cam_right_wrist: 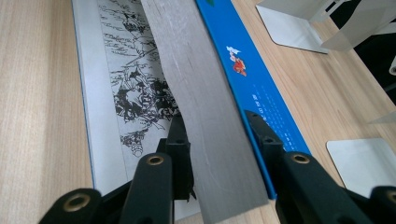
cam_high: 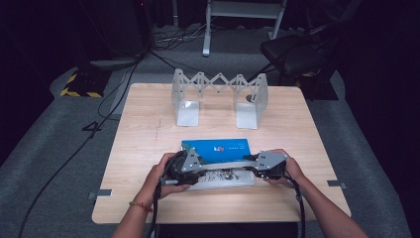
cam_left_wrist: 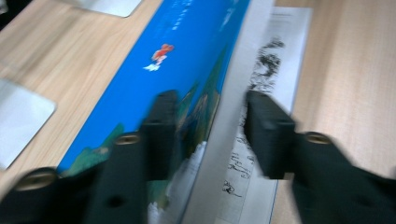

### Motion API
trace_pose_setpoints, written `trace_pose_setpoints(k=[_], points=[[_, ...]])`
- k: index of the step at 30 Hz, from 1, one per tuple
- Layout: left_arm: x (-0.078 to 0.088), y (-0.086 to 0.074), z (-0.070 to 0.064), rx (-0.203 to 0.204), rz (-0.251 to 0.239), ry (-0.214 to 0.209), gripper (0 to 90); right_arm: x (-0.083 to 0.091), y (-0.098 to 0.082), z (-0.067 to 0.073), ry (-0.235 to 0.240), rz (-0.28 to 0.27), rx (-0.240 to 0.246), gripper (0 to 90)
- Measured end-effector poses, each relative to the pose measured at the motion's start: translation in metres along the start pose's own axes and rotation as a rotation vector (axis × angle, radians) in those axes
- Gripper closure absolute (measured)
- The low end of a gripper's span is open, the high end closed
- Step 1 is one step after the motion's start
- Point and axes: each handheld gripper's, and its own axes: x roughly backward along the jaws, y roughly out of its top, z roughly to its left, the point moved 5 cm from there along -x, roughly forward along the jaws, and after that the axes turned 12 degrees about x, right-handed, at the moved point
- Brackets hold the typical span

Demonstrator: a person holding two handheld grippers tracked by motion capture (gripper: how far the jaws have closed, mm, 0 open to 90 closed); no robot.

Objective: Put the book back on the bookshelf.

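A blue hardcover book [cam_high: 220, 149] lies near the front edge of the wooden table [cam_high: 148, 144], tilted up on its long edge, with a grey sheet printed with black ink drawings [cam_high: 223, 179] flat beside it. The cover is bright blue with a small red-and-white figure and white lettering; the page block shows pale grey. The right gripper [cam_right_wrist: 219, 140] clamps one end of the book, its jaws pressed on both covers. The left gripper [cam_left_wrist: 210, 133] straddles the other end, one jaw against the cover, the other apart from it. A folding metal book stand [cam_high: 220, 96] sits well behind.
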Motion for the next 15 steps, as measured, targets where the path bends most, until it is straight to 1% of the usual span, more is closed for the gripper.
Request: trace_pose_setpoints(k=[1, 2, 3, 4, 5, 6, 7, 9, 10, 11, 12, 13, 14, 15], points=[[0.001, 0.004, -0.004, -0.008, -0.007, 0.014, 46.4, 0.000, 0.001, 0.000, 0.002, 0.007, 0.003, 67.9], [0.001, 0.004, -0.004, -0.008, -0.007, 0.014, 40.3, 0.000, 0.001, 0.000, 0.002, 0.007, 0.003, 67.9], [0.000, 0.008, -0.010, -0.006, -0.006, 0.029, 40.3, 0.000, 0.003, 0.001, 0.002, 0.010, 0.003, 68.2], [-0.001, 0.010, -0.014, -0.001, -0.002, 0.038, 37.7, 0.001, 0.007, 0.002, -0.001, 0.014, 0.005, 68.8], [-0.004, 0.014, -0.020, -0.004, -0.003, 0.025, 36.2, 0.001, 0.010, 0.002, -0.001, 0.016, 0.006, 69.1], [-0.011, 0.019, -0.032, -0.010, 0.014, 0.045, 34.1, 0.001, 0.012, 0.003, -0.003, 0.021, 0.010, 69.4], [-0.011, 0.019, -0.032, -0.010, 0.014, 0.045, 31.4, 0.000, 0.015, 0.004, -0.003, 0.025, 0.016, 69.4], [-0.019, 0.021, -0.039, -0.025, 0.040, 0.073, 30.1, 0.000, 0.017, 0.005, -0.002, 0.028, 0.017, 69.8], [-0.022, 0.023, -0.040, -0.017, 0.041, 0.093, 30.3, 0.000, 0.018, 0.006, -0.001, 0.033, 0.021, 70.0], [-0.025, 0.023, -0.040, -0.007, 0.039, 0.097, 30.3, -0.001, 0.020, 0.007, -0.001, 0.036, 0.023, 70.2], [-0.028, 0.023, -0.039, -0.001, 0.041, 0.119, 30.3, -0.001, 0.021, 0.008, 0.000, 0.037, 0.018, 70.2], [-0.031, 0.022, -0.038, 0.002, 0.050, 0.148, 31.2, 0.000, 0.022, 0.008, 0.000, 0.038, 0.016, 70.2], [-0.035, 0.020, -0.037, 0.006, 0.057, 0.165, 32.2, 0.000, 0.023, 0.008, 0.000, 0.040, 0.011, 70.2], [-0.037, 0.019, -0.037, 0.005, 0.056, 0.172, 32.2, 0.000, 0.024, 0.008, -0.001, 0.045, 0.008, 70.2]])
